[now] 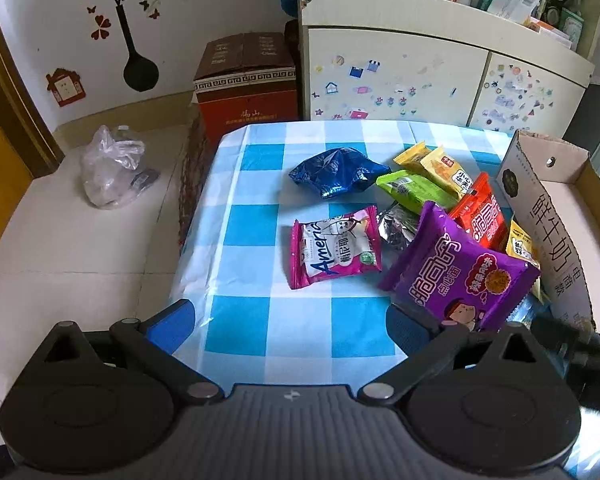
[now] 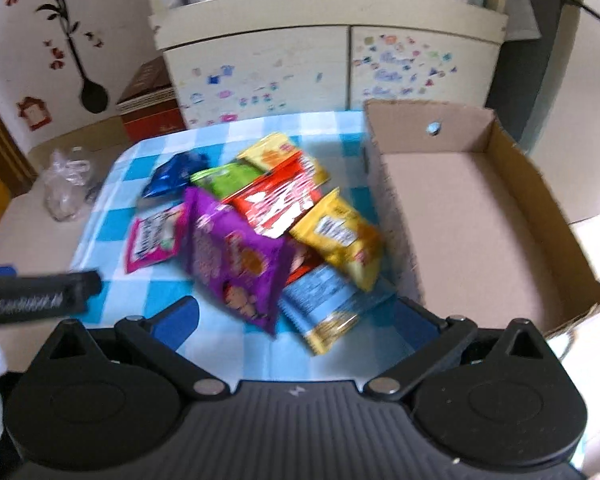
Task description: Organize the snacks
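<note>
Left wrist view: left gripper (image 1: 290,320) low over the checked counter (image 1: 260,320), fingers wide apart, empty; purple packet (image 1: 460,276) just left of the cardboard box (image 1: 548,216), pink packet (image 1: 336,250) further left.
Right wrist view: right gripper (image 2: 296,320) with fingers spread, holding nothing; snack pile (image 2: 276,216) against the box's left wall, box (image 2: 480,216) bare inside.
</note>
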Motion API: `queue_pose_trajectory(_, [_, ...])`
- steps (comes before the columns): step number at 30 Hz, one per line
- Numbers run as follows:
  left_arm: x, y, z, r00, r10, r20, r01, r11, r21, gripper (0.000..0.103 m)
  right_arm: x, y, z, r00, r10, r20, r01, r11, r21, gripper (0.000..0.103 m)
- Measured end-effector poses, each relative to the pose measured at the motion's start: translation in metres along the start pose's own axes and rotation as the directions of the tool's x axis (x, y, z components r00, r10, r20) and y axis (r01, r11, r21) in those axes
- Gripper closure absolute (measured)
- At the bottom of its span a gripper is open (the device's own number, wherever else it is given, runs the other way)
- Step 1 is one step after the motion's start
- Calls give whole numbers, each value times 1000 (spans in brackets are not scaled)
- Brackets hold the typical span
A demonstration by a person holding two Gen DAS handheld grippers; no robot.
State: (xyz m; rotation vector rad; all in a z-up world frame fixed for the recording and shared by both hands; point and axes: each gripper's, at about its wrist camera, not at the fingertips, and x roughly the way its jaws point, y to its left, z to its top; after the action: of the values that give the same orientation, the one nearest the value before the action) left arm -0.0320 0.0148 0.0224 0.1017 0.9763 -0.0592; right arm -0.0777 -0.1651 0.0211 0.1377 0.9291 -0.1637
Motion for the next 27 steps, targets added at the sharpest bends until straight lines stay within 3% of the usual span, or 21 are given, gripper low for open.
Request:
queue_pose_trajectory(3, [1, -2, -1, 1000, 5, -9, -5, 1000, 0, 0, 3, -6, 1, 1000, -13, 20, 12, 1000, 20, 1])
queue_pose_trajectory(7, [2, -4, -1, 1000, 15, -16, -15, 1000, -3, 0, 13, -9, 1, 1000, 14, -15, -13, 997, 71, 1])
queue_pose_trajectory(27, [4, -11, -3, 999, 35, -19, -35, 999, 7, 0, 13, 8, 5, 1000, 10, 11, -10, 1000, 14, 1])
